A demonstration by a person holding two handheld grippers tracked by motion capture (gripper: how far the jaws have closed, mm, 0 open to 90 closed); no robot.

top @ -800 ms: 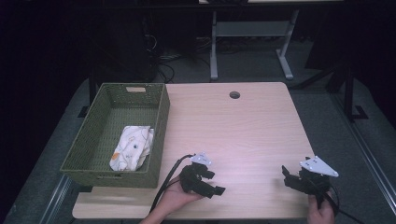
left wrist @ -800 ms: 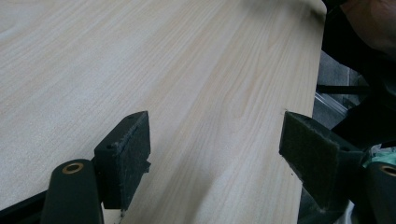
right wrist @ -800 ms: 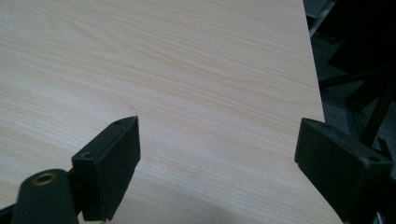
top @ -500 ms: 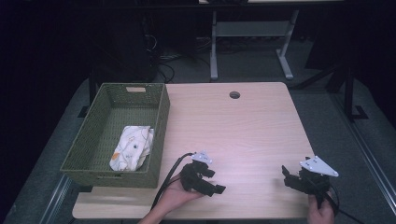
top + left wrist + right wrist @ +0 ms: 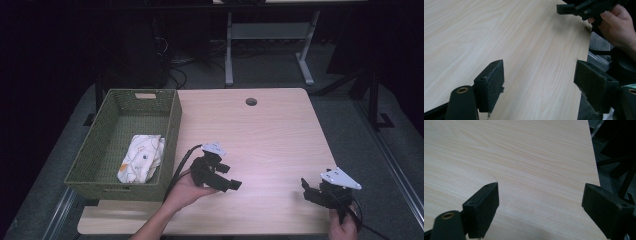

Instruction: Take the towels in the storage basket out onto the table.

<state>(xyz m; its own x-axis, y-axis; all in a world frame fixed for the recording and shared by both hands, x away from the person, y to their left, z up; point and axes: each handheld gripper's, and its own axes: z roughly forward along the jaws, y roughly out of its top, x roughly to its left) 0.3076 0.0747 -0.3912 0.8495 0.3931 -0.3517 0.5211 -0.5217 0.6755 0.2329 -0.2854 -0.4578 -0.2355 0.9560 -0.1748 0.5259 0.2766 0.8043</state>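
While we are holding both tools low over the table [image 5: 270,130], little is changing from the earlier pictures: the left gripper [image 5: 231,184] is only tipping slightly, and the right gripper [image 5: 306,189] is sitting where it was. Both are standing wide open with nothing between the pads, as the left gripper view [image 5: 489,82] and the right gripper view [image 5: 484,206] are showing. The cloth [image 5: 141,159] is lying behind and to the left gripper's left, inside the basket [image 5: 174,125], so we are judging that no pickup is beginning yet.

Crumpled white patterned cloth [image 5: 141,158] inside the green basket [image 5: 172,125].
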